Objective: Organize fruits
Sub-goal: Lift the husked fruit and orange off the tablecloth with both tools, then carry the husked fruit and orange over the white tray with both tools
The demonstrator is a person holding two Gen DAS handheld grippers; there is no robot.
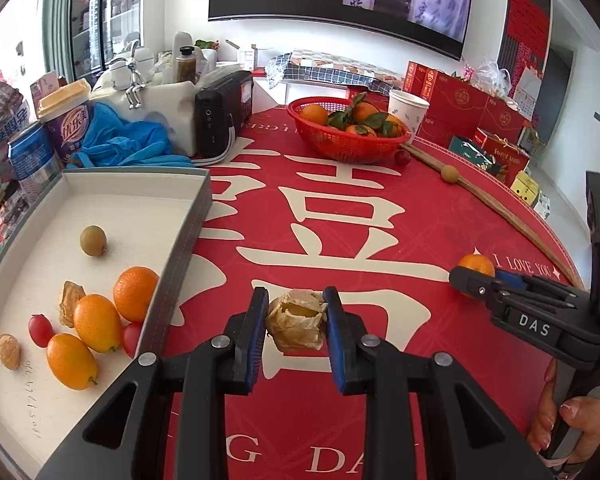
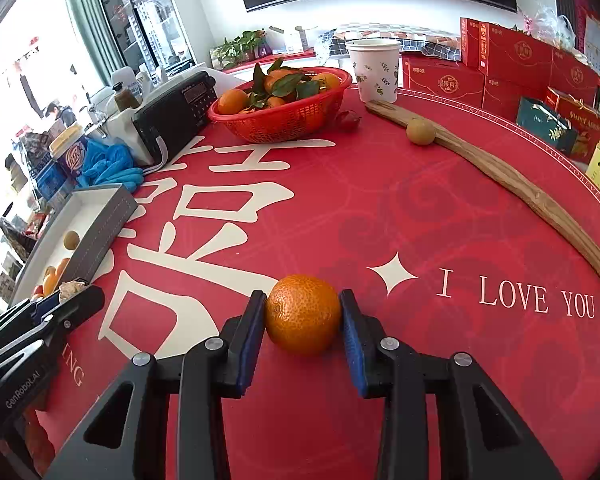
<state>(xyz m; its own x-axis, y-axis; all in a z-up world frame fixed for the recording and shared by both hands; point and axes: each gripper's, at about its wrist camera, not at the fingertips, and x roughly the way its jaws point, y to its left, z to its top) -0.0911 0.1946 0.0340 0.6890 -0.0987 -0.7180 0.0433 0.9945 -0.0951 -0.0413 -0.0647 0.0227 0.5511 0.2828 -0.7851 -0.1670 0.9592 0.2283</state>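
**Grippers on fruit, one in each**

Fruit is held on both sides. The left gripper (image 1: 296,300) is closed onto a husked physalis (image 1: 296,320), blue pads pressed into the papery husk, just beside the near corner of the white tray (image 1: 188,236). The right gripper (image 2: 303,308) is clamped around a mandarin (image 2: 303,314), both pads touching its skin, low over the red tablecloth (image 2: 420,208).

The tray's contents are seen properly only from the left wrist: three kumquats (image 1: 96,322), cherry tomatoes (image 1: 41,330), a longan (image 1: 93,241) and a loose husk (image 1: 71,302). From the right wrist only a sliver of the tray is caught (the longan (image 2: 71,239) is just visible).

The right wrist view shows a second longan (image 2: 421,131) resting against the wooden stick (image 2: 540,200), and a red fruit (image 2: 348,119) touching the red basket (image 2: 284,124) of leafy mandarins, beside the paper cup (image 2: 374,70).
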